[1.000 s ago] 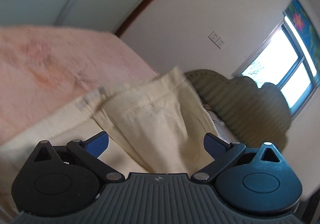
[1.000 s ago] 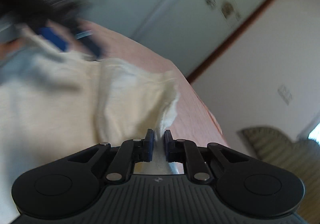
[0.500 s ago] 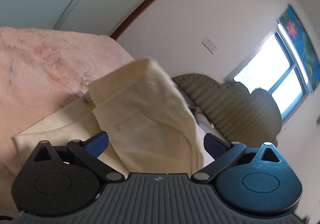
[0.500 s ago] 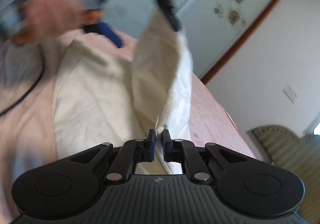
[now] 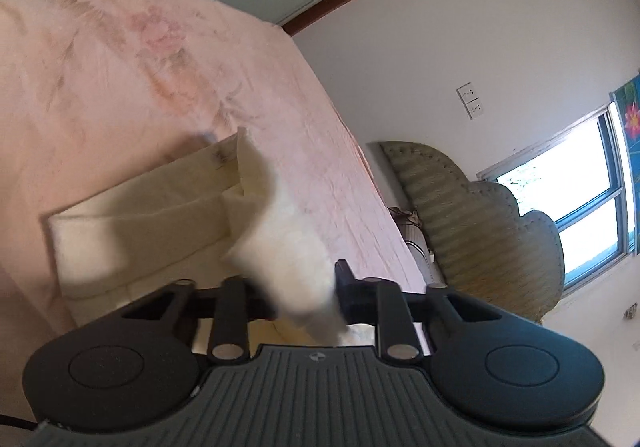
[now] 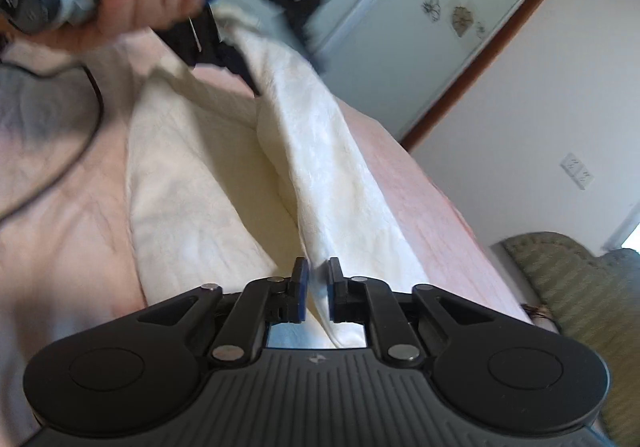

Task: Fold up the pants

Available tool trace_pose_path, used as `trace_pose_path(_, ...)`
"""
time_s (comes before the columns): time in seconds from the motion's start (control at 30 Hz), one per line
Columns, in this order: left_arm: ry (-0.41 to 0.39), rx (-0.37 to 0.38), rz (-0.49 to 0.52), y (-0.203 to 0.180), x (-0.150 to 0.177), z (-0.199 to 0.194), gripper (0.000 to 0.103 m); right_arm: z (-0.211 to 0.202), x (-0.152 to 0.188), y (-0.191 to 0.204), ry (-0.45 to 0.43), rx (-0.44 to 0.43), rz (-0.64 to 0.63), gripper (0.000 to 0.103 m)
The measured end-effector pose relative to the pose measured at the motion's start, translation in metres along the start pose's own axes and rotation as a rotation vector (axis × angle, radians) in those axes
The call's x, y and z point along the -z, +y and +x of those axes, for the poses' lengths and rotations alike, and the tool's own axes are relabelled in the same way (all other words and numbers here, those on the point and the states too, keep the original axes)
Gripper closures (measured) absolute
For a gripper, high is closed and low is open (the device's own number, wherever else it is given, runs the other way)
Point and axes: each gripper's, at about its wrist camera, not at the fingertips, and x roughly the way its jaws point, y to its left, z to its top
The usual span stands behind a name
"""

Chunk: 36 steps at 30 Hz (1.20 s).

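Note:
Cream pants lie partly folded on a pink bedspread. In the left wrist view a raised fold of the pants sits between the fingers of my left gripper, which has closed on it. In the right wrist view my right gripper is shut on an edge of the pants, and the cloth stretches up from it to the left gripper, held by a hand at the top left.
A green padded headboard stands beyond the bed's right edge, below a window. A glass wardrobe door is behind the bed. A black cable trails over the bedspread at left.
My left gripper was open; its fingers have now closed on a fold of the pants. The right gripper has kept its grip while the cloth between the two was lifted and stretched.

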Motion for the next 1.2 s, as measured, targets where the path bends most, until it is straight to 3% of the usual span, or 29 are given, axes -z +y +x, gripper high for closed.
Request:
trace_pose_path(0.07, 0.000, -0.006, 0.030, 0.001, -0.003, 0.000, 0.088, 0.000, 0.007, 0.002, 0.016, 0.057, -0.027, 0.074)
trace_pose_path(0.3, -0.020, -0.057, 0.160, -0.009, 0.001, 0.000, 0.091, 0.012, 0.046, -0.031, 0.210, 0.172, -0.069, 0.074)
trace_pose_path(0.4, -0.042, -0.103, 0.236, -0.018, 0.008, -0.001, 0.091, 0.020, 0.062, -0.043, 0.242, 0.085, -0.178, 0.074)
trace_pose_path(0.5, -0.044, -0.103, 0.266, -0.020, 0.008, -0.001, 0.091, 0.027, 0.058, -0.051, 0.265, 0.042, -0.250, 0.075)
trace_pose_path(0.53, -0.045, -0.098, 0.275, -0.021, 0.006, -0.002, 0.092, 0.027, 0.055, -0.052, 0.282, 0.029, -0.240, 0.082)
trace_pose_path(0.57, -0.051, -0.093, 0.291, -0.021, 0.004, -0.004, 0.094, 0.027, 0.052, -0.054, 0.295, 0.011, -0.233, 0.096)
trace_pose_path(0.67, -0.063, -0.072, 0.341, -0.022, -0.002, -0.011, 0.096, 0.016, 0.044, -0.047, 0.300, 0.001, -0.270, 0.098)
trace_pose_path(0.83, -0.020, -0.087, 0.374, -0.012, -0.006, -0.017, 0.096, -0.040, 0.043, -0.031, 0.265, -0.036, -0.188, 0.098)
trace_pose_path(0.93, 0.017, -0.172, 0.419, -0.002, 0.003, -0.011, 0.096, -0.064, 0.042, -0.012, 0.261, -0.081, -0.155, 0.098)
trace_pose_path(1.0, 0.033, -0.220, 0.421, 0.006, 0.009, -0.009, 0.096, -0.069, 0.045, 0.000, 0.264, -0.102, -0.137, 0.098)
trace_pose_path(1.07, 0.033, -0.221, 0.424, 0.009, 0.009, -0.013, 0.096, -0.071, 0.048, 0.009, 0.265, -0.100, -0.123, 0.098)
trace_pose_path(1.13, 0.027, -0.222, 0.480, 0.004, 0.011, -0.018, 0.094, -0.071, 0.049, 0.008, 0.265, -0.092, -0.114, 0.098)
trace_pose_path(1.2, 0.032, -0.274, 0.561, 0.000, 0.016, -0.014, 0.088, -0.074, 0.051, 0.004, 0.266, -0.099, -0.086, 0.099)
